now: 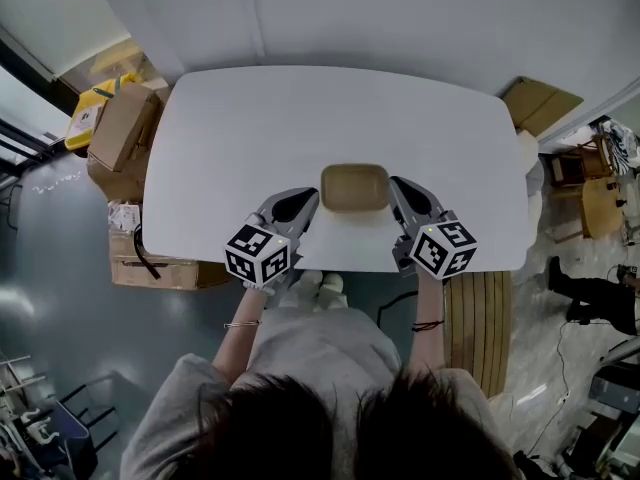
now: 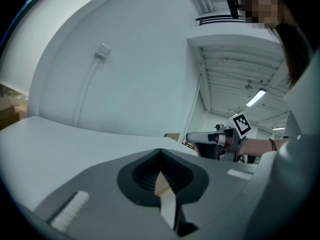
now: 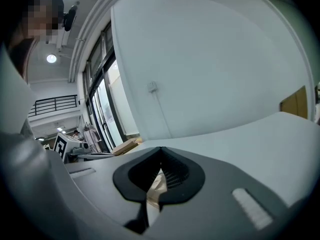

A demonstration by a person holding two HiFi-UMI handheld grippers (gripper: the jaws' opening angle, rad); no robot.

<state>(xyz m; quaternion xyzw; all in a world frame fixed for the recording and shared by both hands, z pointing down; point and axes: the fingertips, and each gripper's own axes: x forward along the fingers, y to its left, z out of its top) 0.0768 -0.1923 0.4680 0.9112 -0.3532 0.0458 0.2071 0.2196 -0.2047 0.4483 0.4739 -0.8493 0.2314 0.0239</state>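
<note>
Tan and shallow, the paper tray [image 1: 354, 188] sits near the front edge of the white table [image 1: 300, 118], straight ahead of the person and between the two grippers. The left gripper [image 1: 308, 200] meets the tray's left rim and the right gripper [image 1: 398, 190] its right rim; in each gripper view the jaws are drawn together with only a thin tan strip [image 2: 162, 184] [image 3: 156, 184] of the tray showing between them, so both appear to be clamped on its rim. Off the table's left end, cardboard boxes [image 1: 125, 128] stand on the floor.
</note>
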